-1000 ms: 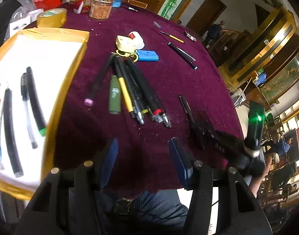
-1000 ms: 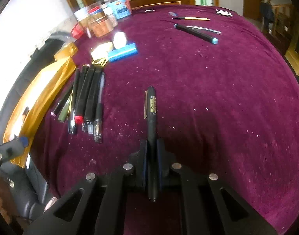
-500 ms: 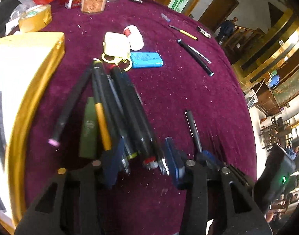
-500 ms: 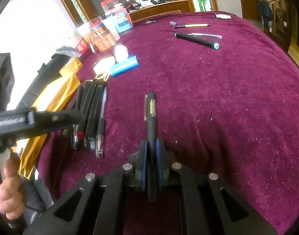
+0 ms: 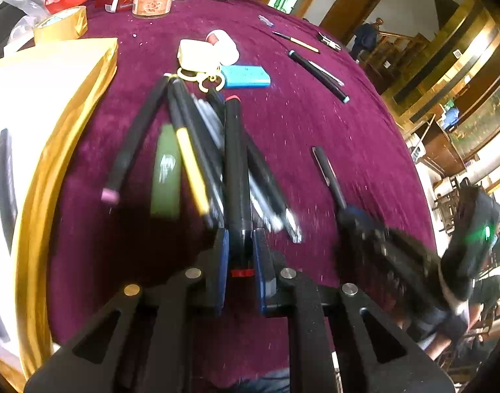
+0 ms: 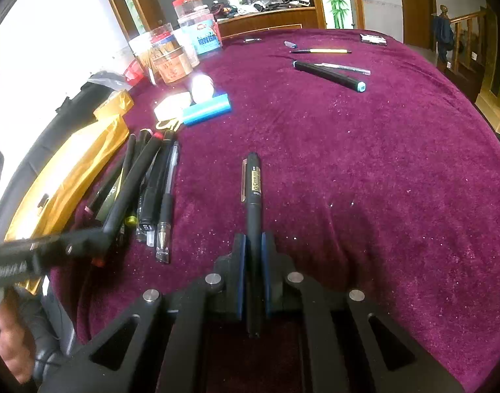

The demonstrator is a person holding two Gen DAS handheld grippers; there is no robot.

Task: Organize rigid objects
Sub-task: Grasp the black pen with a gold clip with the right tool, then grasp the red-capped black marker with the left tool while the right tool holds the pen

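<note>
Your left hand-held gripper (image 5: 240, 249) is closed on a black marker with a red cap (image 5: 235, 163), its blue pads pressing both sides of the barrel near the red band. The marker points away from you, with its far end over the pile of pens (image 5: 197, 157) on the maroon counter (image 5: 315, 124). In that pile, a yellow pen (image 5: 191, 170) and a green tube (image 5: 166, 170) lie just left of the marker, and a black pen with a pink tip (image 5: 132, 144) is further left, beside the gold-edged tray (image 5: 69, 124).

Your right hand-held gripper (image 6: 253, 252) is closed on a black pen with a gold clip (image 6: 253, 193), which lies along the counter pointing forward, apart from the pile to its left. A blue case (image 6: 207, 111) and a white keyring tag (image 6: 171, 106) sit beyond the pile. Further back lies a black marker with a teal end (image 6: 328, 75), touching a clear pen (image 6: 343, 68).
</note>
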